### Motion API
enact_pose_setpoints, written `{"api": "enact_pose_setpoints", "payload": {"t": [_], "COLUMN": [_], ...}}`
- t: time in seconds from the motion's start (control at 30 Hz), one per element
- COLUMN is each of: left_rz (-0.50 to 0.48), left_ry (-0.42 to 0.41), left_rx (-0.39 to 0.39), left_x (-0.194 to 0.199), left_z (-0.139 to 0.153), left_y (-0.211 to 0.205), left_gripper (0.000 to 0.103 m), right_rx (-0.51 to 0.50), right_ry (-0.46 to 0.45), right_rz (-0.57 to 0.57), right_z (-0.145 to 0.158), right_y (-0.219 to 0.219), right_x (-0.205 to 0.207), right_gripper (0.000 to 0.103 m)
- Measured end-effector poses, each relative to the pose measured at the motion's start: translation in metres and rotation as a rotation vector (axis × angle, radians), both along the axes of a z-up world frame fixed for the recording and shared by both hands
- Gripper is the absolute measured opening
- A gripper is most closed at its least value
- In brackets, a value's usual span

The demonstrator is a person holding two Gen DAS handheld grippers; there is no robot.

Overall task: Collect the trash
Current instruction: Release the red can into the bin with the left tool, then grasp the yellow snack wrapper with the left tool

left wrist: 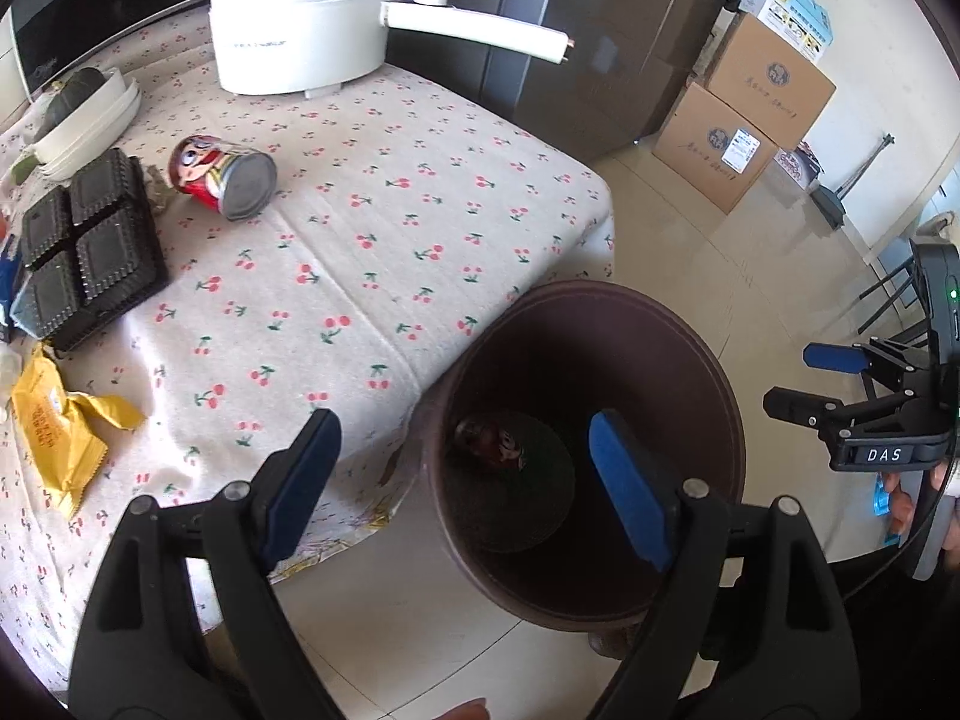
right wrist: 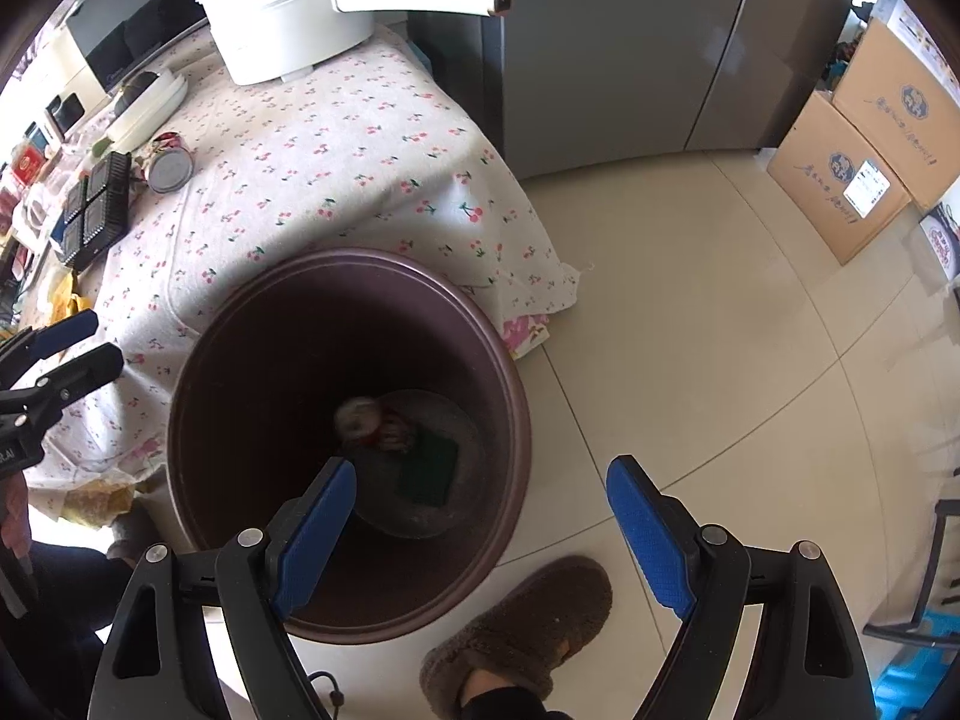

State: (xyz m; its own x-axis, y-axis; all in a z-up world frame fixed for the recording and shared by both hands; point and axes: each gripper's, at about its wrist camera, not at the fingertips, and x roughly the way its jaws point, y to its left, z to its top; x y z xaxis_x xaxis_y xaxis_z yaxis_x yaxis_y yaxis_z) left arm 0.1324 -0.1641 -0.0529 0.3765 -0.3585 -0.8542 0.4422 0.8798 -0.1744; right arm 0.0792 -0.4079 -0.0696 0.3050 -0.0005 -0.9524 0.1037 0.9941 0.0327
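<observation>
A dark brown trash bin (left wrist: 714, 360) (right wrist: 504, 372) stands on the floor against the table's corner. A red cartoon can (left wrist: 492, 441) (right wrist: 375, 423) and a green item (right wrist: 429, 462) lie at its bottom. My left gripper (left wrist: 462, 480) is open and empty over the bin's near rim. My right gripper (right wrist: 480, 516) is open and empty above the bin's right edge; it also shows in the left wrist view (left wrist: 801, 381). On the table lie a second red cartoon can (left wrist: 222, 177) (right wrist: 169, 165), a black plastic tray (left wrist: 90, 246) (right wrist: 96, 210) and a yellow wrapper (left wrist: 57, 426).
A cherry-print cloth covers the table (left wrist: 372, 228). A white electric pot (left wrist: 300, 18) with a long handle stands at the back, white dishes (left wrist: 90, 120) to its left. Cardboard boxes (left wrist: 744, 120) and a grey fridge (right wrist: 630, 48) stand beyond. A slippered foot (right wrist: 522, 624) is beside the bin.
</observation>
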Motion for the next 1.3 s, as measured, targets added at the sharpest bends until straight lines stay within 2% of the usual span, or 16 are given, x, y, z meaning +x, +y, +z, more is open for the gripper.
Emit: {"api": "enact_pose_setpoints", "payload": {"t": [0.43, 0.73, 0.83, 1.0, 1.3], "left_rz": [0.254, 0.444, 0.484, 0.553, 0.617], "left_ry": [-0.02, 0.031, 0.063, 0.148, 0.184], "left_rx": [0.009, 0.042, 0.051, 0.003, 0.126], "left_x": [0.012, 0.026, 0.034, 0.056, 0.09], "left_z": [0.023, 0.013, 0.005, -0.016, -0.051], "left_y": [0.117, 0.196, 0.207, 0.214, 0.199], "left_gripper": [0.087, 0.087, 0.087, 0.087, 0.085], "right_rx": [-0.026, -0.02, -0.021, -0.023, -0.044], "right_ry": [-0.023, -0.038, -0.035, -0.027, -0.047], "right_rz": [0.113, 0.198, 0.226, 0.259, 0.252], "right_z": [0.014, 0.021, 0.02, 0.016, 0.018], "right_y": [0.063, 0.119, 0.136, 0.16, 0.185], "right_x": [0.03, 0.054, 0.061, 0.071, 0.092], "right_gripper": [0.087, 0.087, 0.087, 0.087, 0.087]}}
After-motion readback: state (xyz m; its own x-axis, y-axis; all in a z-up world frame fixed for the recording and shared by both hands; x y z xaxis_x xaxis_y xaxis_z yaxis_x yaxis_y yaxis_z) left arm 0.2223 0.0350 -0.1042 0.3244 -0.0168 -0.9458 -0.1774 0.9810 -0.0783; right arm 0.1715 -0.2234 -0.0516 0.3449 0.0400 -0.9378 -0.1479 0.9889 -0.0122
